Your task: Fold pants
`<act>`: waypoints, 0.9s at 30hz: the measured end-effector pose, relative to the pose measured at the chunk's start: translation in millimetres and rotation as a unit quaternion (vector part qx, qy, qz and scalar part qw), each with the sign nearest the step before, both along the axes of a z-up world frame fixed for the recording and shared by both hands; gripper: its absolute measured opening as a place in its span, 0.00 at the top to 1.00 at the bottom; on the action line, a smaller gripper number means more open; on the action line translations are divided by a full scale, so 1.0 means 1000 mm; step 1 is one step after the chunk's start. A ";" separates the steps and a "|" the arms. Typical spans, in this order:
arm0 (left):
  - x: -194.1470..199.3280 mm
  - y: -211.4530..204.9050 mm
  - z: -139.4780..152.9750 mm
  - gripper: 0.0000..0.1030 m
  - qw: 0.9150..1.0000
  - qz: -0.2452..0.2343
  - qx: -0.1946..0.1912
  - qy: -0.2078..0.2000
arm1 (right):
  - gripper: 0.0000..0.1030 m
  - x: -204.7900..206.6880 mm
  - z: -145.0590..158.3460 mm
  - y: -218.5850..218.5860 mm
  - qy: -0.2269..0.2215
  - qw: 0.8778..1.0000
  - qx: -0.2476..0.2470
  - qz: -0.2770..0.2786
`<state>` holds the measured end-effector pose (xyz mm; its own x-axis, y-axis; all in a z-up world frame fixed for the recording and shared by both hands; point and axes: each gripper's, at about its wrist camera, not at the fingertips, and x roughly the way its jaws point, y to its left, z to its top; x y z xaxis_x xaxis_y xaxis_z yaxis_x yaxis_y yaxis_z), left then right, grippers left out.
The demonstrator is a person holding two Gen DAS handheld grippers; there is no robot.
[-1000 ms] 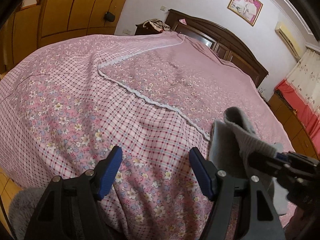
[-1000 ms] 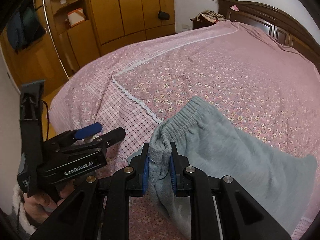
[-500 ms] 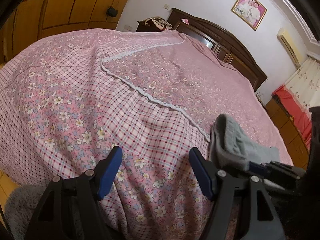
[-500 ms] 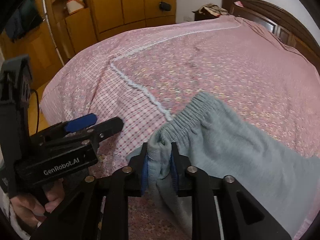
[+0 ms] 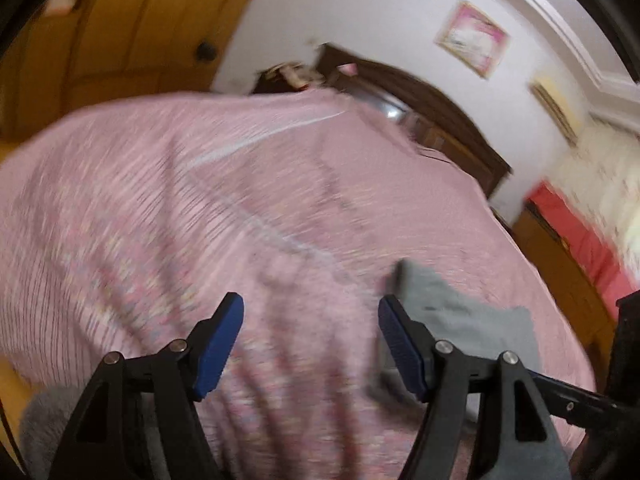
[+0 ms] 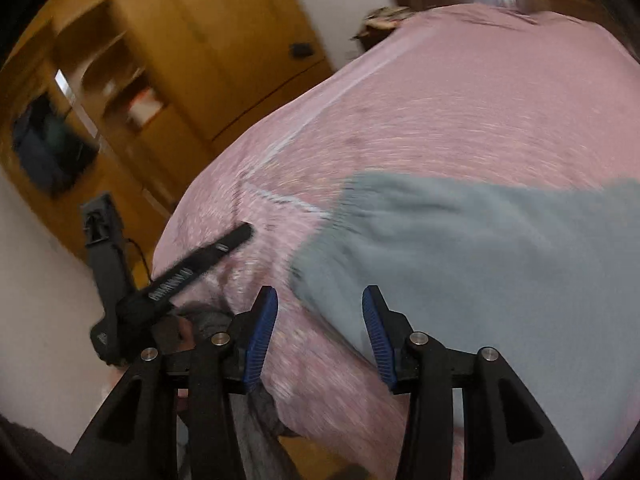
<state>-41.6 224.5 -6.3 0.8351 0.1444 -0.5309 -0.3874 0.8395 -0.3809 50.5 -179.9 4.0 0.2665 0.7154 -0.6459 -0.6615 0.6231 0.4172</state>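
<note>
Right tongs [image 6: 316,332] opening, pads clear of cloth, nothing gripped; a second ago they pinched the waistband. Left tongs [image 5: 308,344] spread wide, empty, unchanged. Grey pants [image 6: 480,260] lie released on the pink bed cover [image 6: 460,120], ahead of right tongs.

Both views motion-blurred.

Bedspread [image 5: 248,208]: pink, fine pattern smeared to streaks; pale white trim line [image 5: 256,140] ahead of left gripper [image 5: 310,344].

Pants [image 6: 480,248]: plain grey-blue, ahead and right of right gripper [image 6: 318,334].

Pads [image 6: 262,336]: blue, ribbed; gripper frames black.

Wardrobe [image 6: 208,40]: golden-brown wood, far left.

Headboard [image 5: 436,108]: dark brown.

Wall [image 5: 360,4]: white; picture [image 5: 472,40] pink, pale frame.

Red cloth [image 5: 576,236] far right.
</note>
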 end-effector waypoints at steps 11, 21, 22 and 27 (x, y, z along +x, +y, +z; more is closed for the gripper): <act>0.077 -0.105 -0.009 0.28 0.976 -0.156 0.130 0.077 | 0.50 0.047 -0.031 -0.141 0.097 0.974 0.176 -0.107; 0.070 -0.109 0.020 0.21 0.980 -0.133 0.121 0.088 | 0.50 0.054 -0.051 -0.148 0.112 0.970 0.180 -0.119; 0.074 -0.114 0.028 0.21 0.979 -0.148 0.118 0.076 | 0.50 0.056 -0.047 -0.141 0.102 0.972 0.182 -0.108; 0.144 -0.135 0.011 0.21 0.969 -0.177 0.124 0.121 | 0.50 0.055 -0.059 -0.114 0.143 0.965 0.190 -0.109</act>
<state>102.6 89.7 5.2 0.7108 0.0205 -0.7031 -0.1113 0.9903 -0.0837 105.8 -294.2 -55.3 0.2864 0.8623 -0.4177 -0.3554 0.5004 0.7895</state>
